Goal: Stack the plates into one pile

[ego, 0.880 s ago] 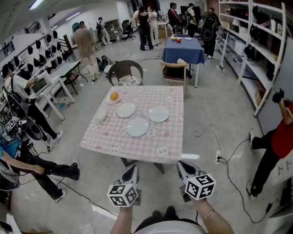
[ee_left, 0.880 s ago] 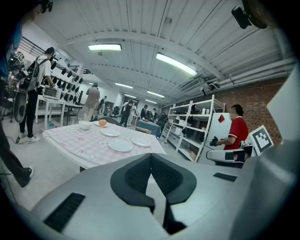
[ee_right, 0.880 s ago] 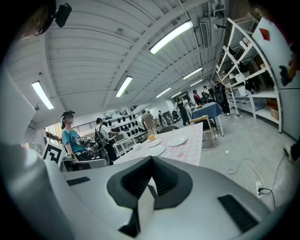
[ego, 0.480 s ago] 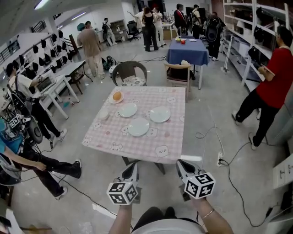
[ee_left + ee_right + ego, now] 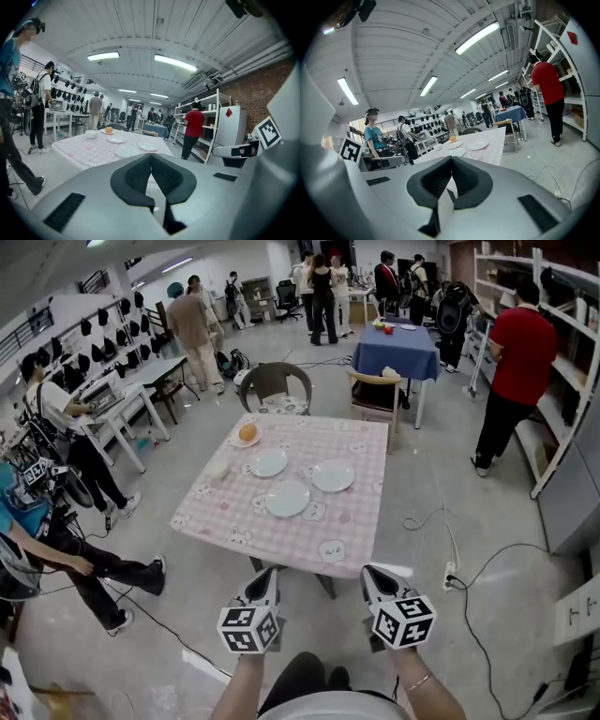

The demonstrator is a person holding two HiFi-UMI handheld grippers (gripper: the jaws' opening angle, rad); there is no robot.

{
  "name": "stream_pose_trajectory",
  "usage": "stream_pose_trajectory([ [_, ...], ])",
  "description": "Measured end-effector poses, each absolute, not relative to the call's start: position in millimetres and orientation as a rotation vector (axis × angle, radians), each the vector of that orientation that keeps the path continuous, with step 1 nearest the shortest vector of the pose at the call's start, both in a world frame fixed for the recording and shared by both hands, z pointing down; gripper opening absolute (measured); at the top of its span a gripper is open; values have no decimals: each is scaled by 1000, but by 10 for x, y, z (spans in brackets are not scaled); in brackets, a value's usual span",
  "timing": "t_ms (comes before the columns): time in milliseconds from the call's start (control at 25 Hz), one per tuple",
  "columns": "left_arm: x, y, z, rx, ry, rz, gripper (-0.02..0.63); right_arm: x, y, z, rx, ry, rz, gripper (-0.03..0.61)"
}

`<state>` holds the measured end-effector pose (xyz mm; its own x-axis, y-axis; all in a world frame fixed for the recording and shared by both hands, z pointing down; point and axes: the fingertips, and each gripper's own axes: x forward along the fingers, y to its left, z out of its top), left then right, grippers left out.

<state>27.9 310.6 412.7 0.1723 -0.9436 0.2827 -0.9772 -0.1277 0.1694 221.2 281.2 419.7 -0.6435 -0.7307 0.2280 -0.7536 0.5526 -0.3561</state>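
- Hovering at the bottom centre of the head view, the left gripper (image 5: 266, 576) and the right gripper (image 5: 374, 576) sit side by side over bare floor, apart from each other and short of the table (image 5: 234, 517).
- In the left gripper view its dark pads (image 5: 136, 176) meet along one seam, closed with nothing between them.
- The right gripper view shows the same: pads (image 5: 471, 180) pressed together, empty.
- The table, under a pink checked cloth, fills the middle of the head view.
- Three empty white plates lie flat on it, unstacked and not touching: the upper-left plate (image 5: 269, 462), the right plate (image 5: 333, 474) and the lower plate (image 5: 287, 498), which is the closest to the grippers.
- A fourth small dish (image 5: 247, 439) at the table's upper-left corner carries an orange (image 5: 247, 432).
- A small white bowl (image 5: 217, 470) stands near the table's left edge.
- Two chairs (image 5: 273, 385) stand just above the table's far edge.
- A person in a red top (image 5: 511, 348) stands at upper right beside the shelves.
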Motion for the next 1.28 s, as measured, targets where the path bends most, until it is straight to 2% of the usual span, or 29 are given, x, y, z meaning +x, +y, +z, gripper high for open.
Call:
stream_pose_trajectory([
  [240, 150, 3022, 4132, 2124, -1842, 117, 21, 2036, 2704, 4246, 1234, -2720, 673, 8],
  [360, 62, 2880, 4161, 2109, -1838, 93, 25, 1926, 2565, 4264, 1215, -2723, 688, 39],
  [520, -101, 2695, 4220, 2102, -1834, 96, 73, 1734, 2392, 4278, 1198, -2724, 698, 51],
  [640, -277, 2519, 4294, 2090, -1833, 95, 83, 1567, 2228, 4320, 1197, -2716, 708, 57],
  [1120, -1254, 1213, 4504, 2080, -1784, 98, 107, 675, 919, 4538, 1256, -2632, 753, 122],
  [1280, -1491, 869, 4564, 2092, -1730, 131, 110, 499, 623, 4613, 1303, -2581, 786, 126],
])
